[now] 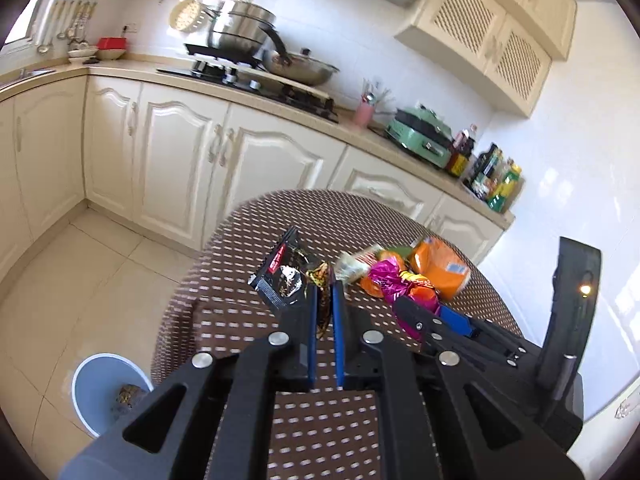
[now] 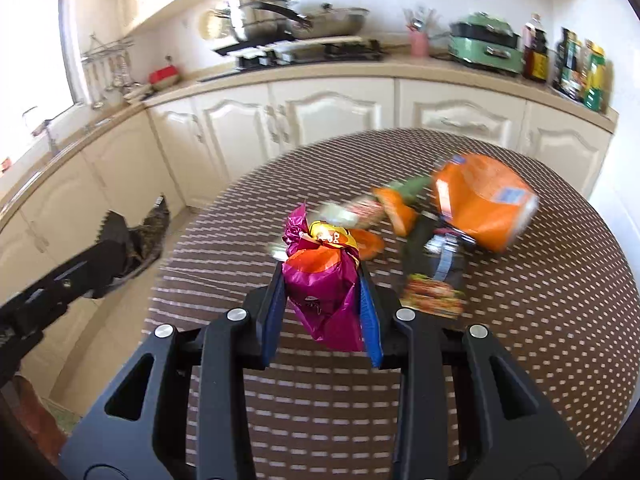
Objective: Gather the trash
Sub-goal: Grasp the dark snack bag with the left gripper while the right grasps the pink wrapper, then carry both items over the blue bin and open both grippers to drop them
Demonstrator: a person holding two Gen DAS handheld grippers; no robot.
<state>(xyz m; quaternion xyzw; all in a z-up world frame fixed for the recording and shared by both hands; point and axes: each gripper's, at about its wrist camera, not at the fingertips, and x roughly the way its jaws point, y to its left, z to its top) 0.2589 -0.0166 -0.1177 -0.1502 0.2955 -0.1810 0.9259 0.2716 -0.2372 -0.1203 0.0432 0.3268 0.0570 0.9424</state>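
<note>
The left gripper has its blue-padded fingers clenched almost together on a thin brown-and-yellow crinkled wrapper, which hangs between them; a black foil sachet with a red label rises at about eleven o'clock from the tips, and whether it is part of the same grip cannot be told. The right gripper grasps a crumpled magenta foil wrapper with orange and yellow print, its blue fingers pressing on both sides of it above the round desk with the brown cloth dotted in white.

Judged from how things lie, the collecting is under way but far from finished. On the floor at seven o'clock of the left wrist view stands a pale blue round bin with one dark crumpled scrap already inside. Both held pieces have yet to reach it.

Left on the desk, at one to two o'clock beyond the right gripper, lies a loose heap: a large orange plastic bag with a blue label, a flat green-and-orange printed packet, a small orange scrap, and some blurred pale wrappers.

The bin sits low beside the desk's edge, so that rim probably stands in the way of a straight drop. Farther off run cream cabinets, a hob with steel pots, a green tabletop cooker and bottles, none of them in the path.
</note>
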